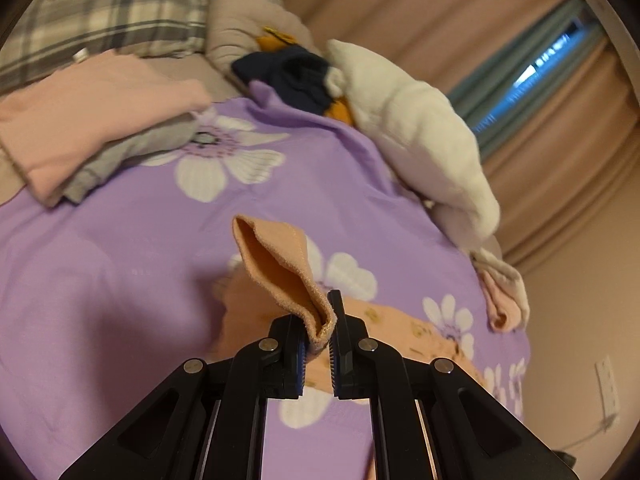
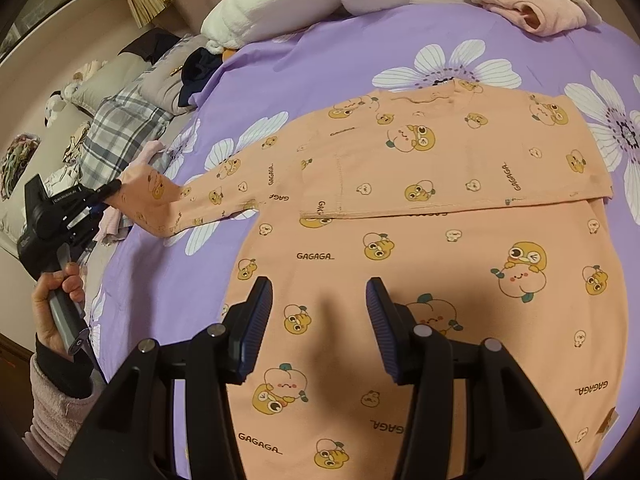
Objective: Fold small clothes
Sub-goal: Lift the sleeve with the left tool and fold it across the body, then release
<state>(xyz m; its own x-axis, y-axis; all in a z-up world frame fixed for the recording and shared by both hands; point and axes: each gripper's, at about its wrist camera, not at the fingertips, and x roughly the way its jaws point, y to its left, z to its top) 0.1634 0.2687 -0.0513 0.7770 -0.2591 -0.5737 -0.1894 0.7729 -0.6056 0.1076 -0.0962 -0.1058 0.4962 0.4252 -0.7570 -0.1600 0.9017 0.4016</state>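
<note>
A peach top (image 2: 420, 208) printed with cartoon fruit is lying spread on a purple flowered sheet (image 2: 320, 64). One side is already lying folded over the body, so the fold seems to be partly done.

The cuff (image 1: 280, 264) of the free sleeve is being pinched by the left gripper (image 1: 326, 328), its jaws nearly shut on the fabric. In the right wrist view the left gripper (image 2: 108, 192) is being held at the sleeve's (image 2: 192, 204) far end by a hand (image 2: 56, 304) in a pink sleeve, and the sleeve is being drawn out straight, probably so that it can be laid across the body.

The right gripper (image 2: 320, 320) is hovering above the lower body of the top with its jaws about half open and nothing between them. It is probably being kept there to steady the cloth; whether it is touching the fabric cannot be told.

A folded pink garment (image 1: 80, 120) is lying on a grey one, apparently a finished stack. A white plush (image 1: 420, 132) and a crumpled pink-and-cream bundle (image 2: 532, 4) are sitting at the bed's edge.

The hem is being cut off by the right wrist frame. The left wrist view is blurred, and most of the top is being hidden there behind the gripper.
</note>
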